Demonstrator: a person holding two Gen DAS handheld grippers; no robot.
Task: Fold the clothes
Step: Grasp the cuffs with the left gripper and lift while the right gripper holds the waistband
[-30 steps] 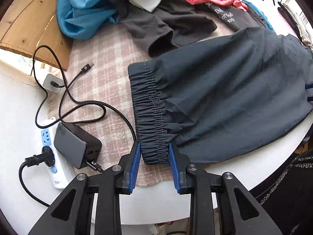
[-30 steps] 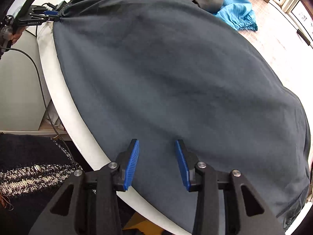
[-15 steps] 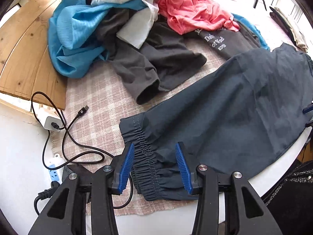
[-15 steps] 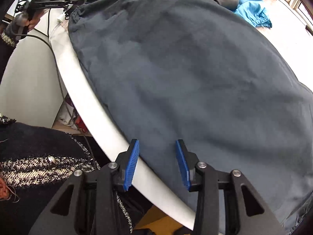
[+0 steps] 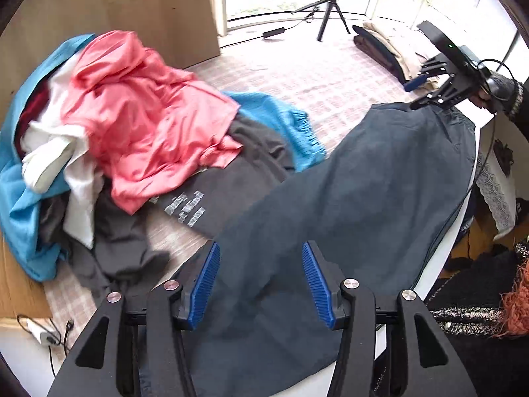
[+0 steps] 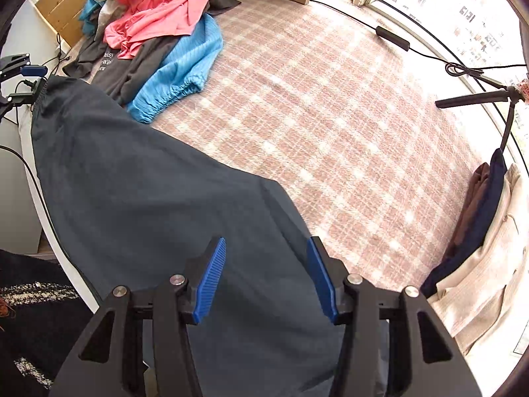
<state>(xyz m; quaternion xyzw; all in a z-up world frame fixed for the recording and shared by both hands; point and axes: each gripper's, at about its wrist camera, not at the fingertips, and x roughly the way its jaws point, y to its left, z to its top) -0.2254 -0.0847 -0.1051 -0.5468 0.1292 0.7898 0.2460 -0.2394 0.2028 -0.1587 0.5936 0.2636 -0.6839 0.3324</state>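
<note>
Both grippers, left point(image 5: 261, 284) and right point(image 6: 266, 278), over the dark trousers point(image 5: 347, 205), fingers wide apart. Neither grips cloth. Garment lies spread flat across the tabletop point(image 5: 439, 254), likely for folding.

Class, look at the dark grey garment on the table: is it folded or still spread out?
Spread out. The dark grey garment lies as one flat sheet stretching between the left gripper and right gripper, with no fold visible.

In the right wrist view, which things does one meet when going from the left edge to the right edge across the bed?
Left gripper → dark garment → blue ribbed garment → bare plaid cover → folded stack of clothes.
</note>
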